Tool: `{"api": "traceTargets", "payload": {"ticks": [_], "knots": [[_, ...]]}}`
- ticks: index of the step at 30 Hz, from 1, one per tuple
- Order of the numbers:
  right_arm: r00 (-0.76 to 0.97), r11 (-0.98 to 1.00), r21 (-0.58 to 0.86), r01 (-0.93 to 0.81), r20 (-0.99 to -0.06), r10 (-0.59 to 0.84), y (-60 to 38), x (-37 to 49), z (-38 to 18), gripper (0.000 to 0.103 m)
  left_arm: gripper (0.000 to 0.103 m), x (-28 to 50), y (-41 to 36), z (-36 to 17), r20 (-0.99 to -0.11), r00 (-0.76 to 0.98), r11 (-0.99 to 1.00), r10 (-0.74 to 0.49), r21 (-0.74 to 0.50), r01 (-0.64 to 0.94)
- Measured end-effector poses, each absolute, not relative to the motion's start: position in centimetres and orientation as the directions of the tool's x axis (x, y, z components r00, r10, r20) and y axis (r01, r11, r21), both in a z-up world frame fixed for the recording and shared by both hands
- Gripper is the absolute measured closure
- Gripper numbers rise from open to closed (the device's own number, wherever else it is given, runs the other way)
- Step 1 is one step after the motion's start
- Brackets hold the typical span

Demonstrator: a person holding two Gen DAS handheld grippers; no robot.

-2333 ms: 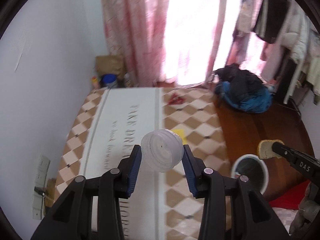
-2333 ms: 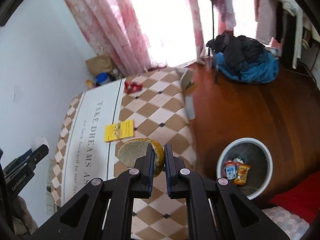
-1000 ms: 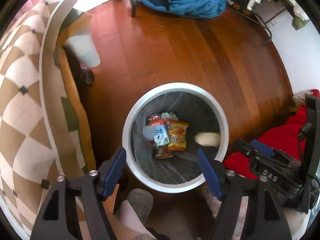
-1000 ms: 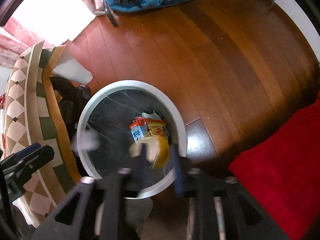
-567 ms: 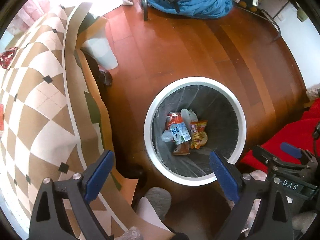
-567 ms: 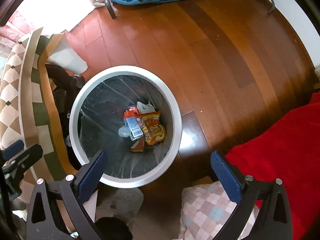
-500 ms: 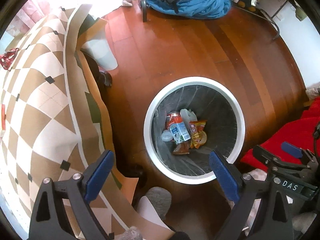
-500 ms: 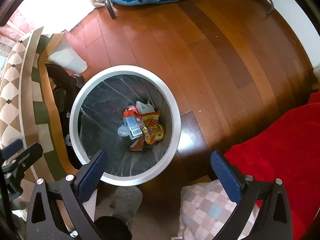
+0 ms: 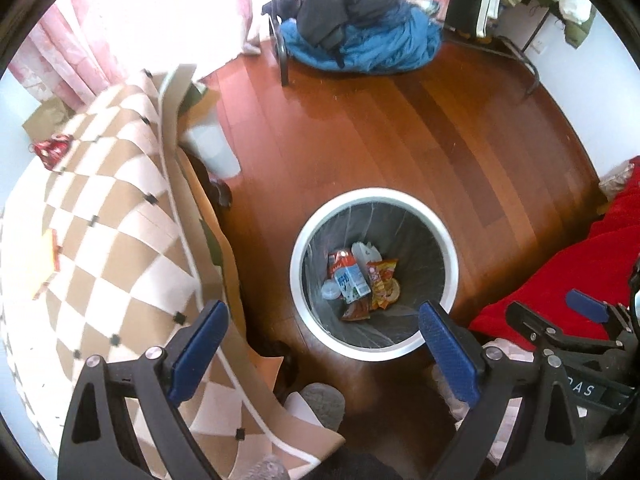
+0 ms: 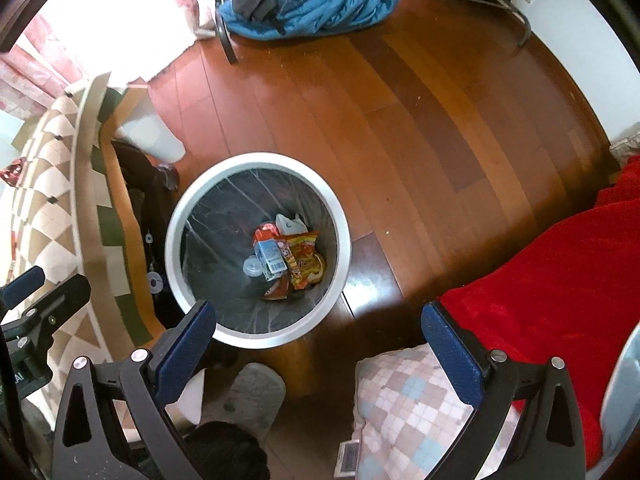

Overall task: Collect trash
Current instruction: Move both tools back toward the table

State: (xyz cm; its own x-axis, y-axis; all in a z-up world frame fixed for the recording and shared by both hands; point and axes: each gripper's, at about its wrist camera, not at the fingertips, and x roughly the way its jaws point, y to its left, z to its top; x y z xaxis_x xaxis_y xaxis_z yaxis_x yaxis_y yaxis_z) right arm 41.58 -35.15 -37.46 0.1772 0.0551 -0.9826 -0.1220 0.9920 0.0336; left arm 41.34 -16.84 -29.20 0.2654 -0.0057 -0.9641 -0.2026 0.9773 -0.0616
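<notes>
The wooden floor [image 10: 420, 120] took up most of both views, with the checked bed cover [image 9: 100, 220] spread along the left and a red blanket [image 10: 560, 280] at the right. A heap of blue and dark clothing [image 9: 360, 40] lay on the floor by the window, well apart from everything else.

Between bed and blanket stood the white-rimmed trash bin [image 10: 176, 216], lined with a dark bag. At its bottom lay the collected trash: a small carton [image 10: 272, 258], an orange snack wrapper [image 10: 300, 256], a clear round lid [image 10: 252, 268] just beside the carton, a white crumpled piece [image 10: 290, 222] and what looked like a piece of bread [image 10: 318, 270] at the wrapper's edge.

The left hand-held gripper [image 9: 320, 348] hung above the bin with its blue pads spread wide and nothing between them. The right hand-held gripper [image 10: 318, 352] was likewise wide apart and empty.

Judging from this, the latest load was already in the bin. Some work appeared to remain: a red wrapper [image 9: 52, 150] and a flat yellow item [image 9: 50, 256] lay on the bed cover, uncollected.
</notes>
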Motion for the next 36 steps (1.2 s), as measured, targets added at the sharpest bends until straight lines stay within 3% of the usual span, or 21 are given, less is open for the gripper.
{"api": "traceTargets", "payload": {"ticks": [12, 20, 24, 29, 36], "knots": [[0.332, 0.990, 0.104, -0.092, -0.934, 0.129, -35.2, 37.0, -26.5, 0.000, 0.006, 36.4, -14.4, -19.4, -0.902, 0.428, 0.969, 0.048, -0.063, -0.241], [0.390, 0.962, 0.201, -0.187, -0.883, 0.260, -28.8, 34.9, -20.1, 0.000, 0.006, 31.8, -5.2, -16.8, -0.876, 0.463, 0.941, 0.139, -0.029, -0.338], [0.306, 0.929, 0.230, -0.289, -0.898, 0.317, -21.7, 34.3, -21.5, 0.000, 0.006, 29.5, 1.0, -20.0, -0.896, 0.370, 0.926, 0.245, 0.103, -0.364], [0.163, 0.888, 0.248, -0.386, -0.930, 0.330, -11.6, 33.5, -27.5, 0.000, 0.006, 28.0, 8.8, -27.0, -0.927, 0.231, 0.922, 0.297, 0.216, -0.321], [0.013, 0.856, 0.223, -0.466, -0.966, 0.259, -1.4, 35.6, -35.3, 0.000, 0.007, 31.5, 12.2, -33.1, -0.951, 0.170, 0.966, 0.257, 0.259, -0.010]]}}
